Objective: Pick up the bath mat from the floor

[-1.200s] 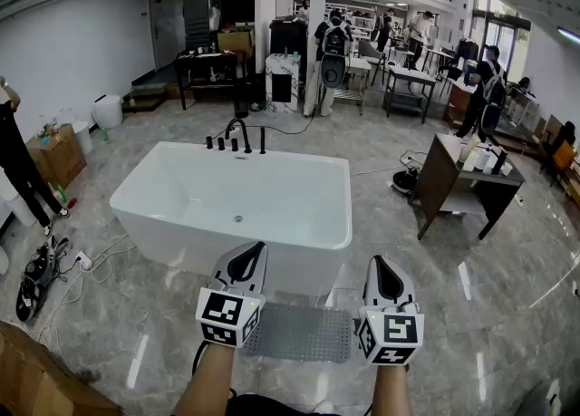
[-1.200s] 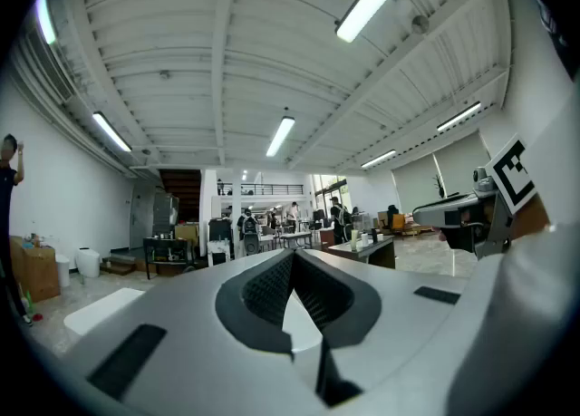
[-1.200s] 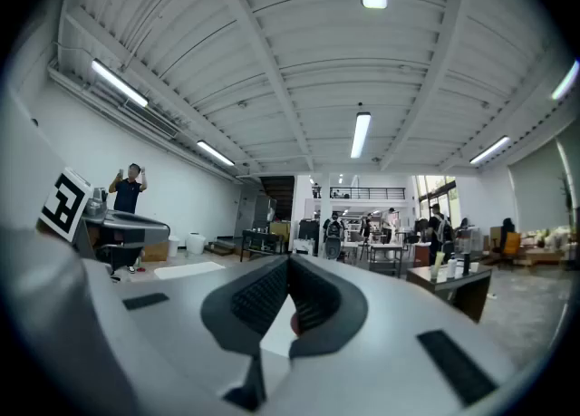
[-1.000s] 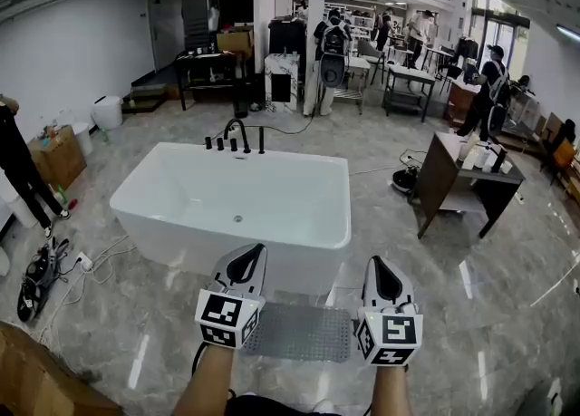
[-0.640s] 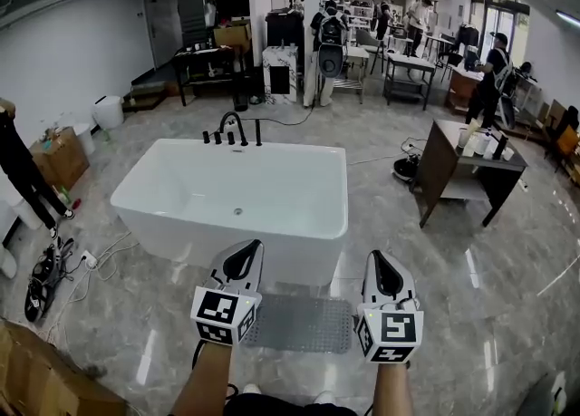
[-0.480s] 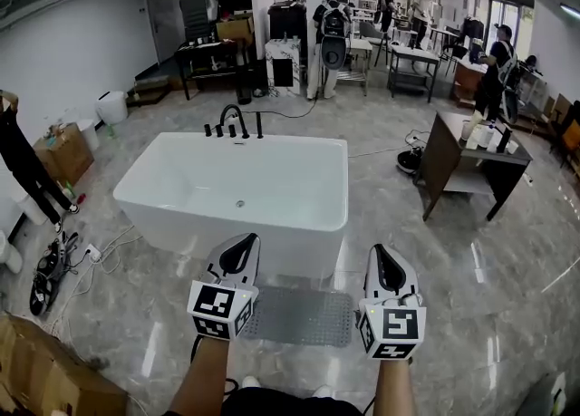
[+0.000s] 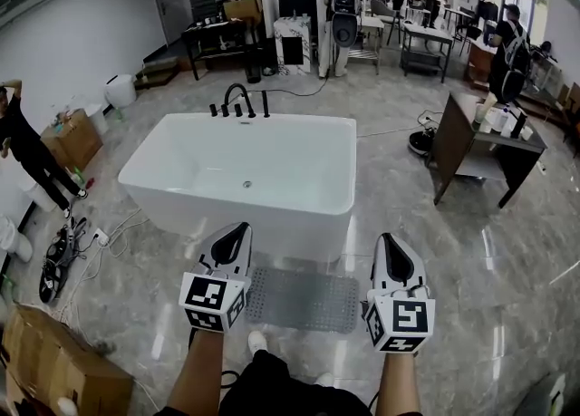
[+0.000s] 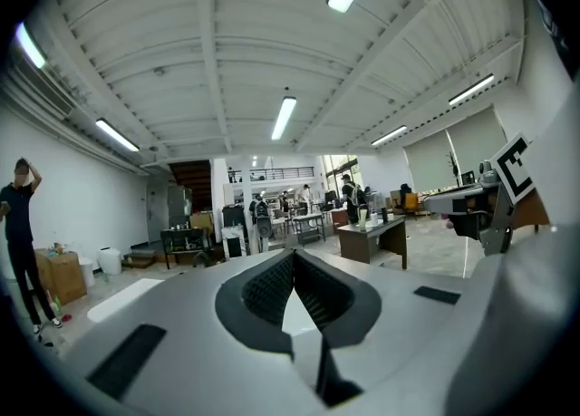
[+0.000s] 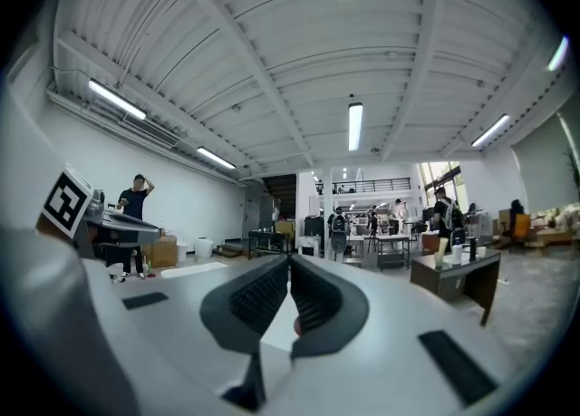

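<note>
The person is leaning further over the grey, studded, rectangular rubber bath mat (image 7: pixel 304 299), lying flat on the glossy marble floor (image 7: pixel 507 251) beside the white bathtub (image 7: pixel 245 178). The left gripper (image 7: pixel 239 228) and right gripper (image 7: pixel 387 240) are flanking it, jaws closed and empty; grasping is likely next.

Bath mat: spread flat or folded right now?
Spread flat: the bath mat lies as one full grey rectangle on the floor beside the bathtub, no fold visible.

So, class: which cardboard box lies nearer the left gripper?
The cardboard box at the head view's bottom-left corner; the other box stands far off by the white wall.
</note>
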### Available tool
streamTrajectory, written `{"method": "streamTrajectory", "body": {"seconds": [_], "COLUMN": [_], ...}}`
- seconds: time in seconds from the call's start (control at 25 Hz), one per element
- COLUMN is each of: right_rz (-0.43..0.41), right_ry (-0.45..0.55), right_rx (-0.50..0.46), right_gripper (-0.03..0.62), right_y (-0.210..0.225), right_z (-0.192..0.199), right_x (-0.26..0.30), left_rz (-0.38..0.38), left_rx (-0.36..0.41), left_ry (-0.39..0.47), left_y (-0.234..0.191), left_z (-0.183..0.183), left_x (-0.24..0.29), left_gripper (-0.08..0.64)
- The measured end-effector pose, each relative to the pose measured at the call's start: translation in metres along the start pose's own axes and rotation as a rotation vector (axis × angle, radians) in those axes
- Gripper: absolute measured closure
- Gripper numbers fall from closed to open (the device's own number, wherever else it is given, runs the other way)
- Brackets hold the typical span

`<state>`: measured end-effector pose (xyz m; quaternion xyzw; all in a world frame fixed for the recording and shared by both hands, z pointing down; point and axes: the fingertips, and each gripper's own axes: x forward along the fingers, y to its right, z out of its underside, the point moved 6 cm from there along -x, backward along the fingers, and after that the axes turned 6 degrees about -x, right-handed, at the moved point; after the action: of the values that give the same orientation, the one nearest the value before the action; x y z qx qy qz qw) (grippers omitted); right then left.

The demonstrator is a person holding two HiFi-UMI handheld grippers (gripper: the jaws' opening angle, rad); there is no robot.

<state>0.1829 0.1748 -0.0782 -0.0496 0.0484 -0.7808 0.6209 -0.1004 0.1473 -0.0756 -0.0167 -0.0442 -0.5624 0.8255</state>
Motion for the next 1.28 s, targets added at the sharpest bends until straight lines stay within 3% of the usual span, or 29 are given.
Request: {"method": "streamTrajectory", "body": {"seconds": [0.2,0.44,0.72,0.92,1.28], "right_rz": [0.009,0.035,0.098,0.110,0.042], "right_ry": [-0.026,-0.082,-0.178,-0.227,-0.265], "right_rx": [-0.017,-0.059,-0.109,-0.106,-0.091], "right_gripper": [0.569,0.569,0.569,0.568,0.568], "right_y": [-0.014,-0.051,-0.079,-0.064,-0.013], "right_z": [0.011,0.011,0.022,0.039,0.074], "right_x": [0.043,0.114,0.164,0.177,0.198], "left_rz": [0.020,0.049,0.121,0.128,0.080], "left_rx": [-0.016,-0.060,-0.087,-0.097,-0.081], "left_ry": [-0.013,-0.011,-0.070,-0.108,-0.166], "left_y": [-0.033,-0.109,-0.170,-0.172,-0.143], "left_z": [0.018,0.033,0.064,0.079,0.094], "left_x": [0.035,0.081,0.126,0.149,0.179], "left_gripper": [0.551,0.551,0.551,0.551,0.551]}}
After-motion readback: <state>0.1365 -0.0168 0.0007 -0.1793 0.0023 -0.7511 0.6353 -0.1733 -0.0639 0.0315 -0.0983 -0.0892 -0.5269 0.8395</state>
